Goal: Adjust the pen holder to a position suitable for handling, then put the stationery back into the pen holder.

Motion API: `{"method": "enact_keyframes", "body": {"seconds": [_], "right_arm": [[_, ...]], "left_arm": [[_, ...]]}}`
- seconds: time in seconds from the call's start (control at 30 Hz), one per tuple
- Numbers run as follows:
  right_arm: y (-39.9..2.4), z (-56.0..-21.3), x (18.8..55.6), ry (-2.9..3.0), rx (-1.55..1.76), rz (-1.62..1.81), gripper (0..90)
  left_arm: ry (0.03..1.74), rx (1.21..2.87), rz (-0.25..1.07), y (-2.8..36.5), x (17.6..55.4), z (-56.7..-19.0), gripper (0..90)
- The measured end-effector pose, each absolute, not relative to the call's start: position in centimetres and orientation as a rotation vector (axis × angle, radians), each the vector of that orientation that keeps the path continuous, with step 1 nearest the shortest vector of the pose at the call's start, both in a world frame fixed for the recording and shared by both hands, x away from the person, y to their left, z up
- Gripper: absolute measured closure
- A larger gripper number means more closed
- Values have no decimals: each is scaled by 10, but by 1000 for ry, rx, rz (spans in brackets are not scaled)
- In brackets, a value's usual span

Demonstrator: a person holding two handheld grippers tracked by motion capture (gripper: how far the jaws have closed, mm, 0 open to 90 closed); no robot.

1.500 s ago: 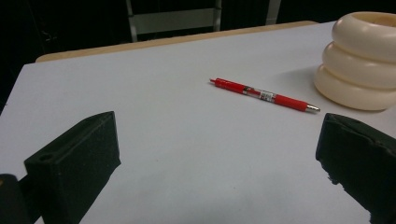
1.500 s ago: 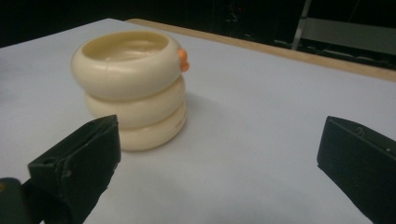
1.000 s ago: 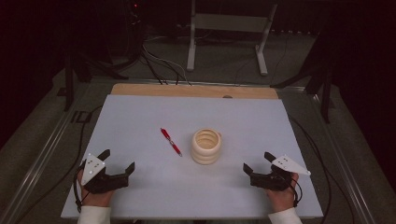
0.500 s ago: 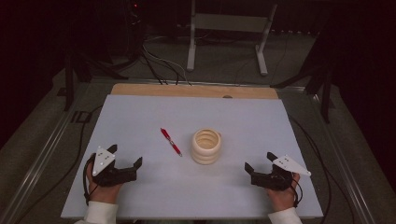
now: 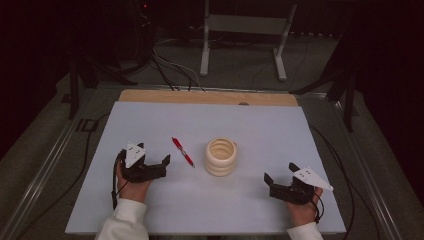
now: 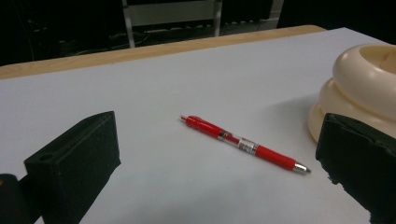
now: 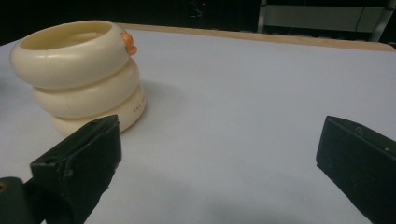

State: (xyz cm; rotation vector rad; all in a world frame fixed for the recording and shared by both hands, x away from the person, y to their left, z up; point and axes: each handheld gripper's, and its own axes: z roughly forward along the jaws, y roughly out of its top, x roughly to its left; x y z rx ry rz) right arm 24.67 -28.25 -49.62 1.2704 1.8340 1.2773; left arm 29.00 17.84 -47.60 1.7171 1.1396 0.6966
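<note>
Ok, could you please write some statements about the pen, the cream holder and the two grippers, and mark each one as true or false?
1. The red pen lies flat on the white table, left of the cream ringed holder. True.
2. The left gripper is shut on the pen. False: its jaws stand open and the pen lies apart from them.
3. The holder is upright. True.
4. The right gripper holds the holder. False: it is open and apart from it.
5. The pen stands inside the holder. False: it lies beside it on the table.
</note>
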Motion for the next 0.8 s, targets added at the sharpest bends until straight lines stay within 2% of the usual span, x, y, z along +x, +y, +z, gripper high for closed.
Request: {"method": "enact_keyframes", "body": {"seconds": [0.8], "right_arm": [[-282, -499, 247, 1839, 1283, 1256, 5]], "left_arm": [[1212, 1776, 649, 132, 320, -491, 3]]}}
